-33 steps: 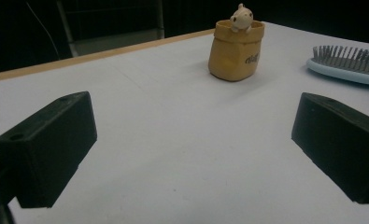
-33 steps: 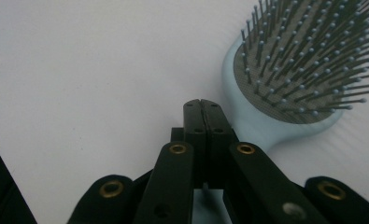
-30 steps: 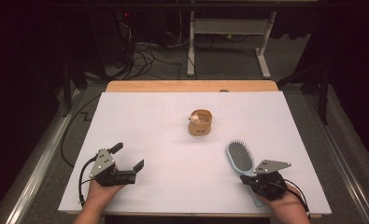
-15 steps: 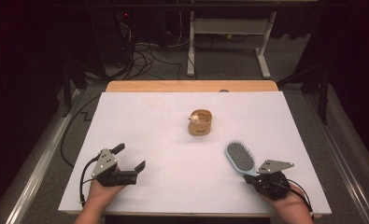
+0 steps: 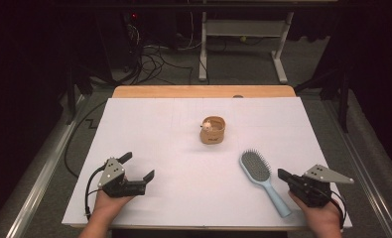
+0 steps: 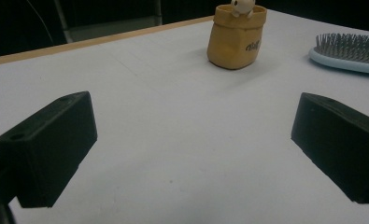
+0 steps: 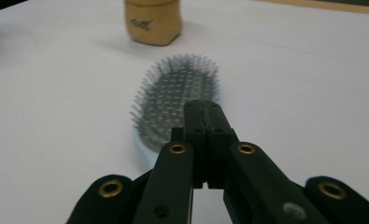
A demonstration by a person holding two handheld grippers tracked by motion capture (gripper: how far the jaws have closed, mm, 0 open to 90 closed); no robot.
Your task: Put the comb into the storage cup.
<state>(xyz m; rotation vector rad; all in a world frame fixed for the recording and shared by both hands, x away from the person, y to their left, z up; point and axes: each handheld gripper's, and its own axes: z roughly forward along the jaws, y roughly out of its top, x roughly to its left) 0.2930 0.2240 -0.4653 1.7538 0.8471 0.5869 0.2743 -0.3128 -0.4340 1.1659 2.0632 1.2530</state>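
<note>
Where the white sheet (image 5: 183,198) covers the table, its surface is flat, matt and smooth, with a strip of pale wood (image 5: 203,91) bare along the far edge.

Left gripper (image 5: 138,171): black, blocky, topped by a grey three-cornered plate, held in a hand at the near left corner. Its jaws stand wide apart with nothing between them; in the left gripper view the two pads (image 6: 46,149) are chunky rectangular blocks over bare sheet.

Small pot (image 5: 213,131): mustard-tan, shaped like a soft sack with a rolled rim, dark lettering on its side, a small pale figure peeking out of the top. It stands upright near the middle of the sheet.

Hairbrush (image 5: 260,178): light blue plastic, oval head, slim straight handle. It lies flat with its bristles up, head toward the pot, handle toward the near edge, right of centre. The bristles are fine, dense and grey, set in even rows on a darker pad.

Right gripper (image 5: 282,174): black with brass-coloured rivets, held at the near right corner just beside the brush handle. Its jaws are pressed together, gripping nothing.
</note>
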